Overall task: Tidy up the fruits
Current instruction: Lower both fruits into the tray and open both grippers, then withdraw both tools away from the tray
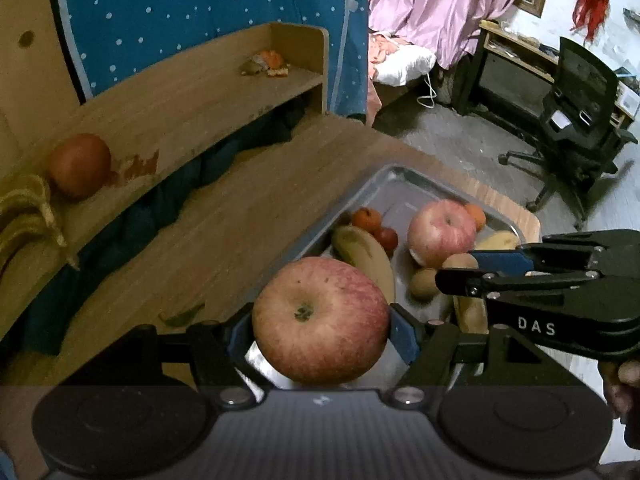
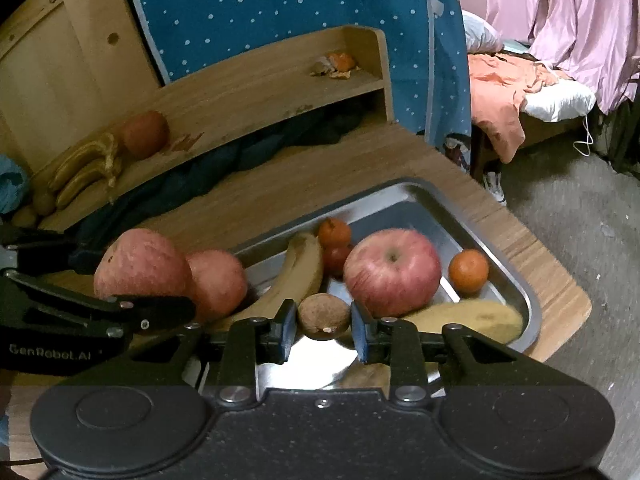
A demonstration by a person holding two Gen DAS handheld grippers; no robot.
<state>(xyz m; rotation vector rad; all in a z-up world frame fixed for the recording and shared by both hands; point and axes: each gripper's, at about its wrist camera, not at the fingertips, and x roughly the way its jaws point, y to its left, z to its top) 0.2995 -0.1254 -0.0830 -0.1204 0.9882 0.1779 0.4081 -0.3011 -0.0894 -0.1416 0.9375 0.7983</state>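
Metal tray (image 2: 516,280) is holding an apple (image 2: 392,272), bananas (image 2: 300,268), oranges (image 2: 468,271). Left gripper (image 1: 320,328) is clamping a second apple (image 1: 320,320) at tray's 9 o'clock; right gripper (image 2: 324,326) is pinching a kiwi (image 2: 323,316).

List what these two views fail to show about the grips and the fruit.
- Left wrist view: the held apple hides the metal tray floor beneath it.
- Left wrist view: the right gripper covers part of the kiwis.
- Right wrist view: whether the pads touch the kiwi cannot be told.
- Right wrist view: shelf bananas are blurred.
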